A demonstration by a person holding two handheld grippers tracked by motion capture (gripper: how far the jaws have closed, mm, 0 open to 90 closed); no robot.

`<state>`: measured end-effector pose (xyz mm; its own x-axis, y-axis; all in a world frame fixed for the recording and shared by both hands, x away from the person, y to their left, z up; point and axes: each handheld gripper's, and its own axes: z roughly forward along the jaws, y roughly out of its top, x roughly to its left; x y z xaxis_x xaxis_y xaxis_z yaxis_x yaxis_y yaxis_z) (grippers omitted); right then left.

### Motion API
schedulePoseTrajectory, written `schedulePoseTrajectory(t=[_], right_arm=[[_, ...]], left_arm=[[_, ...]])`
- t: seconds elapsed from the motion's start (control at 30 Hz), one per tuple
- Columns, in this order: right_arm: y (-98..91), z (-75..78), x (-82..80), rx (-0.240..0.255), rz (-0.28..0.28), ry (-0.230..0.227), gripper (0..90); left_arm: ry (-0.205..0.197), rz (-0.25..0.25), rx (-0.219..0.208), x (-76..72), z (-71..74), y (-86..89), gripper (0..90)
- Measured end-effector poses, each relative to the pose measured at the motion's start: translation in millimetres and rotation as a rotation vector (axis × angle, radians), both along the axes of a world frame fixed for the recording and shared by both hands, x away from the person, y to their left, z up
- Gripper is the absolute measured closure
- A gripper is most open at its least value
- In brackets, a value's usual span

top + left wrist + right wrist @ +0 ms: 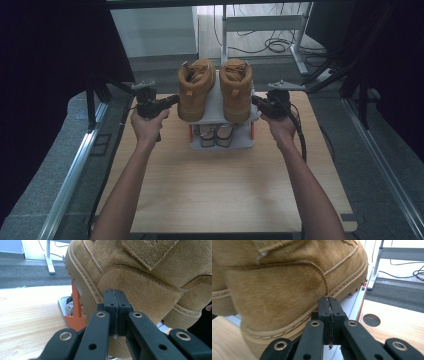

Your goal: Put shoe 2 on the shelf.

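Pair of tan boots (216,89) on small grey rack (220,131) near far edge of wooden surface (220,190), left claw (176,98) and right claw (254,99) both closed, empty, at boot outer sides, near half of surface bare, no legible writing.

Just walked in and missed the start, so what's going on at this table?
A person holds the left gripper and the right gripper, both with jaws shut, against the outer sides of two tan suede boots standing on a small grey two-tier rack on the wooden table. Another pair sits on the lower shelf.
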<state>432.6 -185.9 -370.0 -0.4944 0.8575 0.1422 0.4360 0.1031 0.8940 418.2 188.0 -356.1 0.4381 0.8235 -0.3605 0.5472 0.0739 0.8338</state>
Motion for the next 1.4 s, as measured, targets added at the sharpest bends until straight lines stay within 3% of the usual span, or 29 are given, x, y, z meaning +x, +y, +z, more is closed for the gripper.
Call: schedulePoseTrajectory(t=[0.33, 0.37, 0.4, 0.43, 0.47, 0.53, 0.57, 0.77, 1.0, 1.2, 1.33, 1.4], right_arm=[[5.9, 0.3, 1.9, -0.012, -0.003, -0.005, 89.4], [7.4, 0.3, 2.2, -0.013, 0.002, -0.004, 89.4], [9.4, 0.2, 2.2, -0.012, 0.004, -0.004, 89.4], [12.1, -0.3, 2.5, -0.016, 0.010, -0.003, 89.4], [13.3, -0.8, 2.5, -0.015, 0.012, -0.008, 89.3], [15.2, -1.6, 3.1, -0.015, 0.014, -0.006, 89.3], [15.4, -2.4, 3.9, -0.005, 0.017, -0.002, 89.3], [20.5, -4.1, 5.3, -0.001, 0.015, -0.005, 89.4], [19.6, -5.5, 4.6, 0.020, 0.007, -0.001, 89.5], [17.2, -6.4, 4.5, 0.033, 0.019, 0.006, 89.4], [15.3, -7.1, 2.0, 0.034, 0.033, -0.003, 89.3], [12.1, -6.8, -0.7, 0.042, 0.032, -0.011, 89.2]], left_arm=[[0.002, 0.015, -0.006, -1.4, 0.4, -2.8, 90.0], [0.006, 0.004, -0.020, -1.1, 0.3, -2.8, 90.0], [0.020, -0.045, -0.078, 0.2, -0.9, -4.2, 90.0], [0.026, -0.063, -0.102, 0.2, -1.3, -6.8, 90.0], [0.021, -0.071, -0.088, -0.4, -0.6, -12.4, 90.0], [-0.011, -0.060, -0.001, -2.4, 3.0, -25.2, 90.0], [-0.010, -0.059, 0.006, -2.3, 3.6, -27.5, 90.0], [0.003, -0.066, -0.044, -0.5, -0.7, -26.6, 90.0], [-0.010, -0.045, -0.032, -3.0, -1.2, -30.0, 90.0], [-0.013, -0.062, -0.056, -2.1, -3.7, -25.6, 89.9], [-0.032, -0.053, -0.037, -3.9, -4.3, -25.1, 85.6], [-0.036, -0.054, -0.048, -5.1, -3.7, -23.2, 84.1]])
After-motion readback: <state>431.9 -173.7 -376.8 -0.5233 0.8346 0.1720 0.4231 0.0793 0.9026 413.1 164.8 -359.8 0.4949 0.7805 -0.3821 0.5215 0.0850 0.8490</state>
